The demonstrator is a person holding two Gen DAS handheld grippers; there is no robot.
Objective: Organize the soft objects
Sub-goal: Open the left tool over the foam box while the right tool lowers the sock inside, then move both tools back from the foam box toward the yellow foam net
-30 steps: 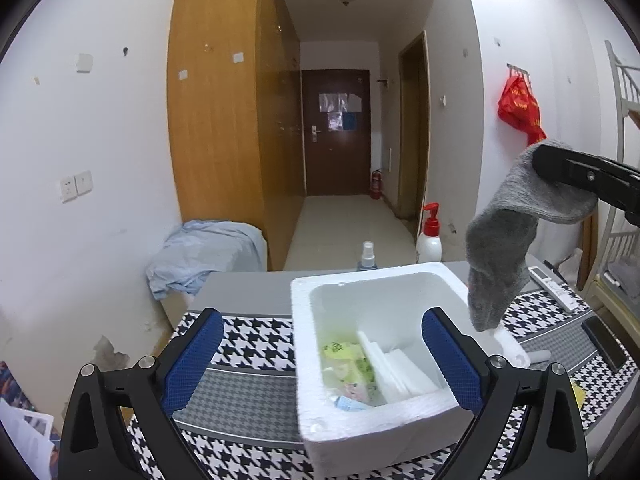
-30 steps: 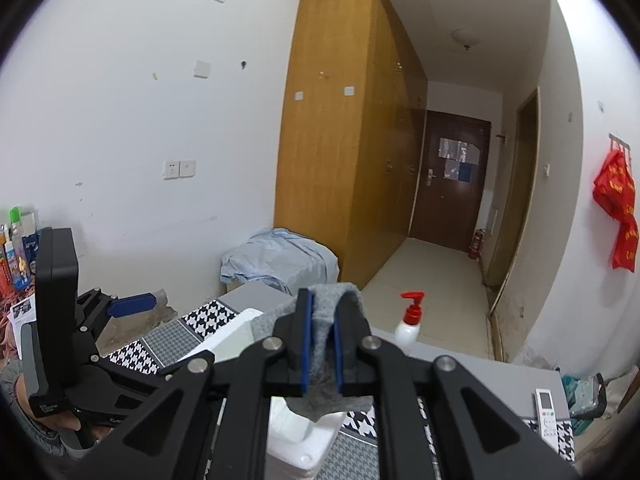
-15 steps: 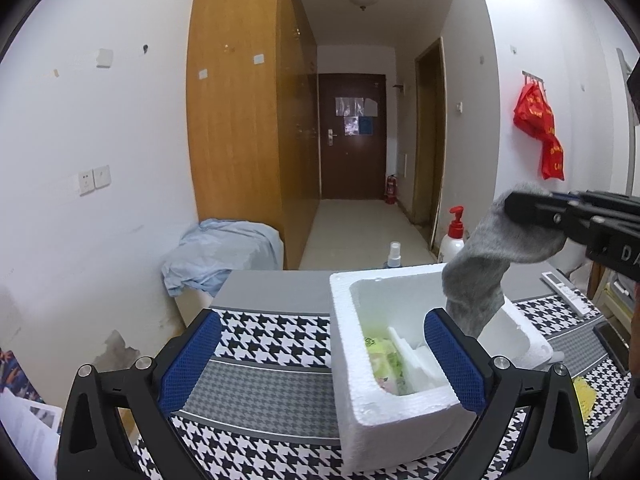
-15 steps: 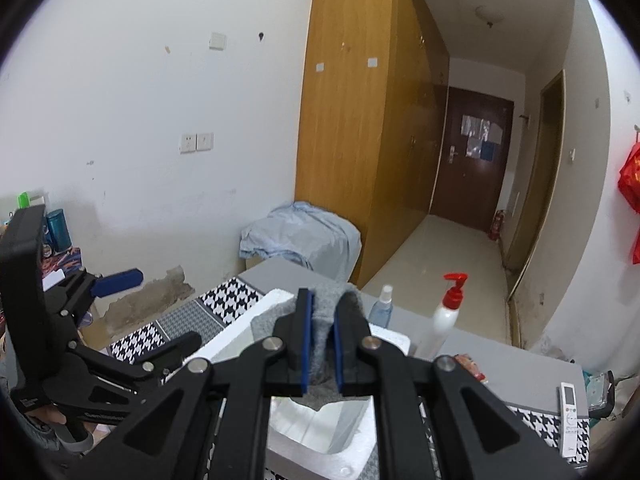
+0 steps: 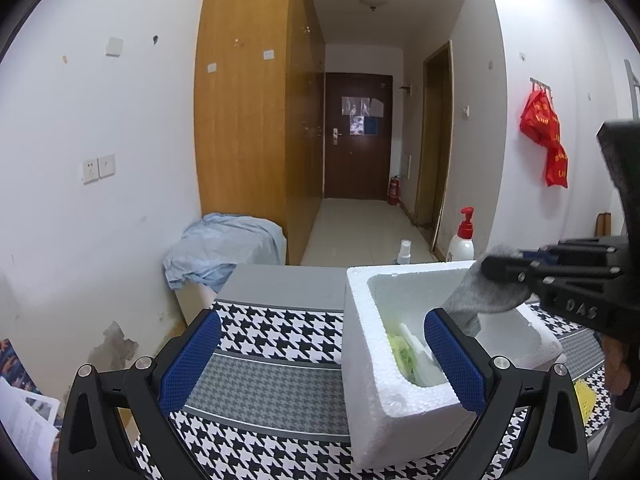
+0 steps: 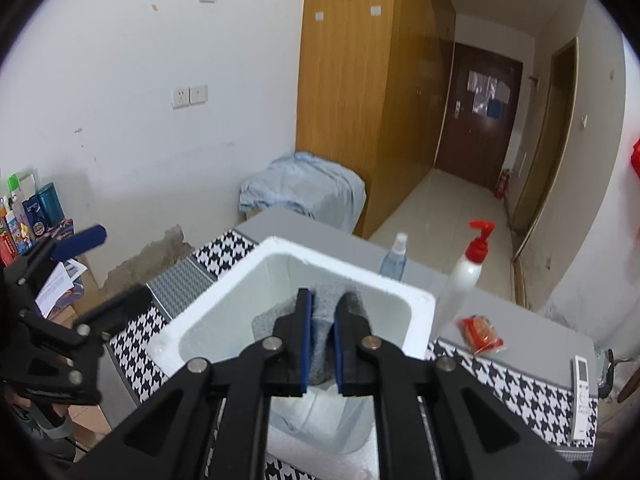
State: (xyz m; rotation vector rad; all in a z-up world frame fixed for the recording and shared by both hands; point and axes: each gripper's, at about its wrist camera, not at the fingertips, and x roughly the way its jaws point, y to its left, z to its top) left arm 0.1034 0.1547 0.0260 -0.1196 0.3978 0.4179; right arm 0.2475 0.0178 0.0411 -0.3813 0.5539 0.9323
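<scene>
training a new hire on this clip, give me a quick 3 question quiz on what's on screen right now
1. True or false: the right gripper is shut on the grey sock.
2. The sock hangs over which thing? A) white foam box B) pump bottle C) remote control
3. Fill in: the left gripper holds ____ between its blue pads.

Key: 1 true; 2 A; 3 nothing, it stands open.
</scene>
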